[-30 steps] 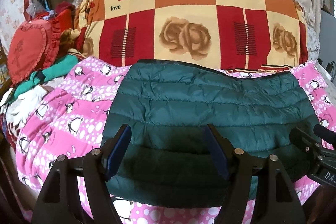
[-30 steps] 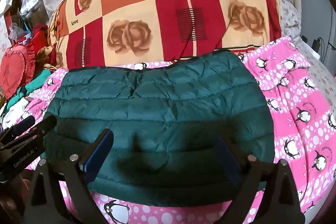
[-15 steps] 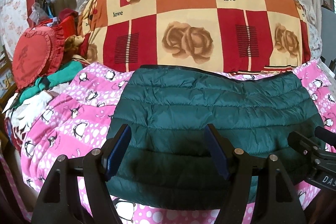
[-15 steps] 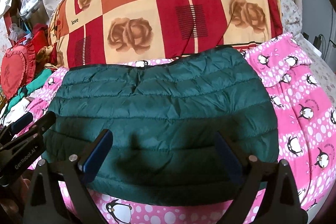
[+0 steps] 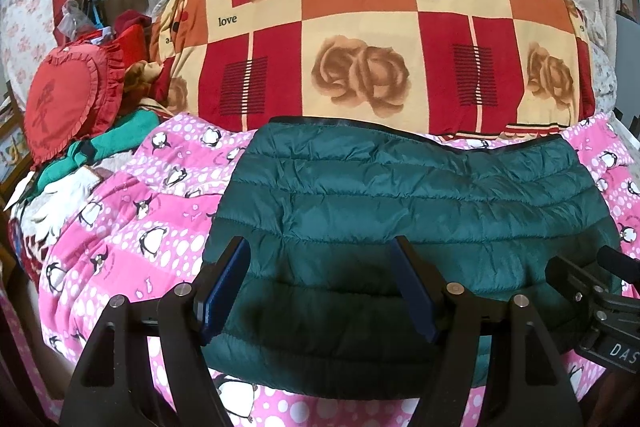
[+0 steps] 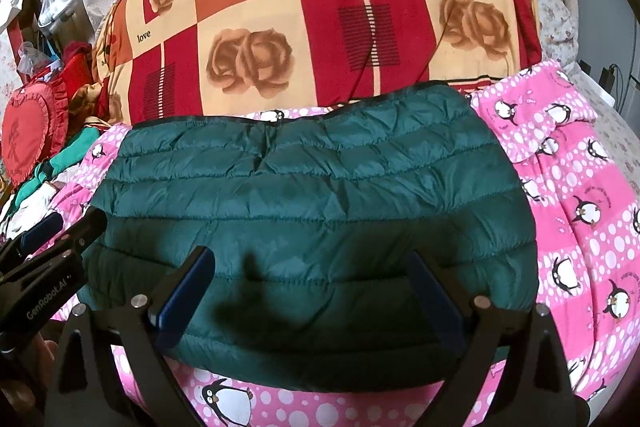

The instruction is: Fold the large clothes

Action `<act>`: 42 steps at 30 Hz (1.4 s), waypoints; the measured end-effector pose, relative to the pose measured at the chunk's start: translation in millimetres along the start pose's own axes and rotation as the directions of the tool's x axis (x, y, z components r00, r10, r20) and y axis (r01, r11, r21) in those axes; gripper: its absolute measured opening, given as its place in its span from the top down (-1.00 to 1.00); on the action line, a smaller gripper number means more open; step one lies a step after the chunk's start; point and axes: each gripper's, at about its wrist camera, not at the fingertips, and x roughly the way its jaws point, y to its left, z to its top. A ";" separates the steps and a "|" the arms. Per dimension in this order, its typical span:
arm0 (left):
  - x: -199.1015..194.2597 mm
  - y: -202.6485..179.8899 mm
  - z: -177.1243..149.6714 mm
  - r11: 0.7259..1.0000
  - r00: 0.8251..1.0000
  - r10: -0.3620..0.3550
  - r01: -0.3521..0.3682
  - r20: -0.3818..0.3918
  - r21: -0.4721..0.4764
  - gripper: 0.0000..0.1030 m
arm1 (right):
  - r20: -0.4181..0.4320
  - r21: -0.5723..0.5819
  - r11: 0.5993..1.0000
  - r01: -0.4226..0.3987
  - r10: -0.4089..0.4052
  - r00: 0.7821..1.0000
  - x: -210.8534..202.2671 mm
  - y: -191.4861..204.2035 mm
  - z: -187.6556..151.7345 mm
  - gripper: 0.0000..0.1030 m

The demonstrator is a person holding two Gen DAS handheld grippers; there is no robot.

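Both your tools hang spread and empty, left tool (image 5: 320,287) and right tool (image 6: 308,291), above the near half of the green puffer jacket (image 5: 400,211). It lies as a flat folded block on the pink penguin blanket (image 5: 132,227), likely for another fold. Its sleeves are hidden, and its near hem sits behind the tools.

Quilted, faintly glossy green jacket (image 5: 400,203)

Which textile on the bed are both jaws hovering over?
The folded dark-green quilted puffer jacket, plain-coloured and lying on the pink penguin blanket. The rose-patterned "love" quilt sits behind it, out of reach.
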 end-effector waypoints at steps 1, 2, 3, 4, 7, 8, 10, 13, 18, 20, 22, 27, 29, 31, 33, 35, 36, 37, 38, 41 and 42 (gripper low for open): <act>0.2 0.6 -0.5 1.000 1.000 0.000 0.000 0.001 0.001 0.17 | -0.002 0.001 1.000 -0.001 0.001 1.000 0.5 0.1 -0.4 -0.91; 0.4 0.8 -0.7 1.000 1.000 0.000 0.000 0.001 0.001 0.17 | -0.001 0.000 1.000 0.000 0.000 1.000 0.1 0.2 0.0 -0.91; 0.5 0.9 -0.8 1.000 1.000 -0.001 0.001 0.001 0.001 0.17 | -0.003 -0.002 1.000 -0.002 0.002 1.000 0.5 0.2 -0.4 -0.91; 0.2 0.6 -0.9 1.000 1.000 0.000 0.000 0.000 0.001 0.17 | -0.004 -0.003 1.000 -0.002 0.002 1.000 0.8 0.5 -0.8 -0.91; 0.6 1.3 -1.9 1.000 1.000 0.001 -0.001 -0.002 -0.001 0.17 | -0.005 -0.004 1.000 -0.004 0.004 1.000 1.5 0.8 -2.2 -0.91; 0.9 1.4 -2.1 1.000 1.000 0.001 -0.001 -0.003 -0.003 0.17 | -0.005 -0.003 1.000 -0.003 0.003 1.000 1.6 0.9 -1.7 -0.91; 1.4 1.7 -2.4 1.000 1.000 0.000 0.000 -0.004 -0.006 0.17 | -0.006 -0.003 1.000 -0.002 0.002 1.000 1.6 1.2 -2.2 -0.91; 1.4 1.8 -2.3 1.000 1.000 0.001 -0.001 -0.004 -0.003 0.17 | -0.006 -0.005 1.000 -0.002 0.002 1.000 2.0 0.7 -1.8 -0.91; 3.1 1.7 -3.4 1.000 1.000 0.001 -0.001 -0.006 0.003 0.17 | -0.009 -0.001 1.000 -0.003 0.003 1.000 3.9 0.8 -2.2 -0.91; 2.8 1.7 -3.2 1.000 1.000 0.001 -0.001 -0.007 0.000 0.17 | -0.011 -0.001 1.000 -0.005 0.005 1.000 4.5 0.9 -2.8 -0.91; 3.3 1.9 -3.5 1.000 1.000 0.001 -0.001 -0.009 -0.001 0.17 | -0.014 0.000 1.000 -0.006 0.006 1.000 5.7 0.7 -2.9 -0.91; 4.4 3.3 -4.1 1.000 1.000 -0.001 0.001 -0.011 -0.001 0.17 | -0.017 0.003 1.000 -0.008 0.008 1.000 6.9 0.4 -3.2 -0.91; 4.7 3.0 -3.8 1.000 1.000 0.000 0.000 -0.009 0.001 0.17 | -0.017 0.004 1.000 -0.009 0.009 1.000 7.7 -0.1 -3.1 -0.91; 5.8 1.7 -4.2 1.000 1.000 -0.002 0.002 -0.008 0.004 0.17 | -0.020 0.005 1.000 -0.009 0.009 1.000 8.7 -0.2 -3.2 -0.91; 6.7 0.6 -4.8 1.000 1.000 -0.003 0.003 -0.008 0.007 0.17 | -0.023 0.006 1.000 -0.012 0.012 1.000 10.3 -0.4 -3.4 -0.91; 7.7 0.0 -5.6 1.000 1.000 -0.006 0.006 -0.008 0.011 0.17 | -0.026 0.007 1.000 -0.014 0.014 1.000 11.7 0.1 -4.1 -0.91; 8.3 -0.3 -5.9 1.000 1.000 -0.008 0.008 -0.008 0.014 0.17 | -0.026 0.007 1.000 -0.014 0.014 1.000 11.8 -0.4 -3.5 -0.91; 8.7 -1.4 -5.9 1.000 1.000 -0.009 0.009 -0.006 0.016 0.17 | -0.029 0.008 1.000 -0.014 0.015 0.999 12.9 0.0 -4.2 -0.91; 8.8 -1.5 -6.2 1.000 1.000 -0.010 0.010 -0.002 0.020 0.17 | -0.031 0.009 1.000 -0.015 0.015 0.999 13.6 -0.4 -4.0 -0.91; 9.4 -2.3 -6.4 0.999 1.000 -0.003 0.003 0.011 0.032 0.17 | -0.038 0.015 1.000 -0.016 0.016 0.999 16.2 -2.1 -4.7 -0.91; 10.0 -2.0 -6.2 0.999 1.000 -0.005 0.004 0.012 0.032 0.17 | -0.039 0.016 1.000 -0.015 0.016 0.999 16.8 -2.6 -4.8 -0.91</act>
